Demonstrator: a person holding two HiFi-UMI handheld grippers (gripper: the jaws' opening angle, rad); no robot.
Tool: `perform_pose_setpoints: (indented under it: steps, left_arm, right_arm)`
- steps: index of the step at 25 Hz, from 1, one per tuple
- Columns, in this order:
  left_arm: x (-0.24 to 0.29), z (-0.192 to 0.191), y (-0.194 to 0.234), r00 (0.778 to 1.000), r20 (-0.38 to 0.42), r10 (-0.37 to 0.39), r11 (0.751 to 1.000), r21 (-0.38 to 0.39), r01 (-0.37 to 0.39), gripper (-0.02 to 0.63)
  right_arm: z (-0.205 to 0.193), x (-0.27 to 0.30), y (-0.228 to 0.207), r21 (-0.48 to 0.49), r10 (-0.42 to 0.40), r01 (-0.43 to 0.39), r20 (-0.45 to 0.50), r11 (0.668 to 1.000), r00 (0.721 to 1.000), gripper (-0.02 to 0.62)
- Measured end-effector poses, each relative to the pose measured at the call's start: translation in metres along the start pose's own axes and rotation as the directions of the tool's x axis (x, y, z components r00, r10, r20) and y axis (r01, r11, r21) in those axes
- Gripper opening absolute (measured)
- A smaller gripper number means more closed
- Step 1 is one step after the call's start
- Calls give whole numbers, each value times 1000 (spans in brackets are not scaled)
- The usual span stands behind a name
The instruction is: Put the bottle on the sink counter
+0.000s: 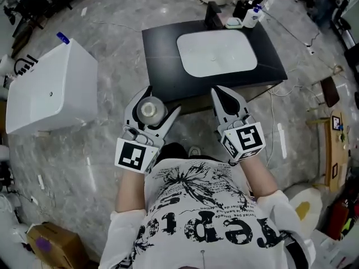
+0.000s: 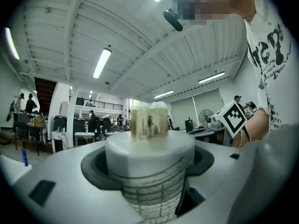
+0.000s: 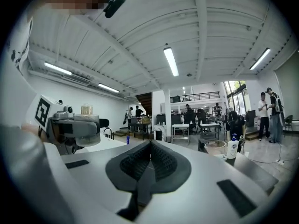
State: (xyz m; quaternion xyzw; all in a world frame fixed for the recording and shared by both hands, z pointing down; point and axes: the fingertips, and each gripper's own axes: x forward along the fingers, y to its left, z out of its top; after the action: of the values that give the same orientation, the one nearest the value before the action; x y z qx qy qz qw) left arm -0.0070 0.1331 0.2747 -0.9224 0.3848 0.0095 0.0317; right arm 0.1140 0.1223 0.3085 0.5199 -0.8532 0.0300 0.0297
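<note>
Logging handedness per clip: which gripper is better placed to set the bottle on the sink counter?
Left. The left gripper is shut on the bottle near the front edge of the sink counter; the right gripper is shut on nothing.

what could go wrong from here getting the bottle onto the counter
1. The left gripper grips the bottle just under its cap, so the body may swing or slip on the way.
2. The basin fills most of the counter; set on its rim, the bottle could tip in.
3. The far edge holds a faucet and a pump bottle that it might knock.
</note>
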Motion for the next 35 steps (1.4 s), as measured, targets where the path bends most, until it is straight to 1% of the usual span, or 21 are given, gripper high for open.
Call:
perform_pose_setpoints:
  steps: [2, 3, 5, 8, 10, 13, 16, 20, 22, 26, 30, 32, 33, 35]
  left_arm:
    - [17, -12, 2, 999, -48, -6, 1000, 24, 7, 348]
    - [27, -15, 4, 998, -57, -5, 1000, 25, 6, 348]
    - [49, -17, 12, 999, -52, 4, 1000, 17, -3, 348]
    - [84, -28, 30, 997, -73, 5, 1000, 27, -3, 348]
    - [112, -35, 46, 998, -62, 4, 1000, 20, -2, 348]
    - [158, -49, 75, 998, -61, -9, 1000, 19, 10, 348]
    - [208, -55, 110, 999, -32, -1, 1000, -12, 1, 348]
    - [270, -78, 163, 999, -33, 6, 1000, -31, -7, 348]
    - [297, -91, 190, 999, -39, 7, 999, -32, -9, 348]
    - [345, -128, 243, 997, -75, 9, 999, -45, -12, 348]
    - [383, -180, 292, 990, -139, -3, 999, -44, -3, 348]
    - [399, -207, 313, 986, -168, -5, 998, -57, -5, 348]
    - [405, -220, 322, 982, -188, -6, 998, -64, -6, 348]
    - [415, -248, 339, 968, -251, -13, 997, -72, -5, 348]
  right_arm:
    - [-3, 10, -18, 12, 6, -6, -3, 1000, 1000, 15]
    - [-4, 16, -26, 15, 9, -9, -5, 1000, 1000, 15]
    - [-7, 30, -43, 18, 12, -12, -10, 1000, 1000, 15]
    - [-11, 59, -67, 17, 18, -18, -15, 1000, 1000, 15]
    - [-13, 82, -84, 11, 23, -23, -20, 1000, 1000, 15]
    - [-15, 125, -113, -2, 26, -26, -29, 1000, 999, 15]
    - [-18, 176, -141, -8, 37, -38, -51, 999, 998, 15]
    - [-28, 248, -177, 11, 57, -57, -88, 998, 994, 15]
    - [-34, 284, -190, 28, 81, -79, -96, 997, 992, 15]
    - [-49, 356, -210, 56, 138, -132, -117, 990, 984, 15]
    - [-78, 422, -226, 44, 158, -152, -163, 987, 974, 15]
    - [-94, 450, -235, 51, 164, -157, -178, 986, 970, 15]
    - [-101, 462, -239, 63, 166, -157, -182, 986, 969, 15]
    - [-116, 484, -249, 94, 162, -146, -189, 985, 968, 15]
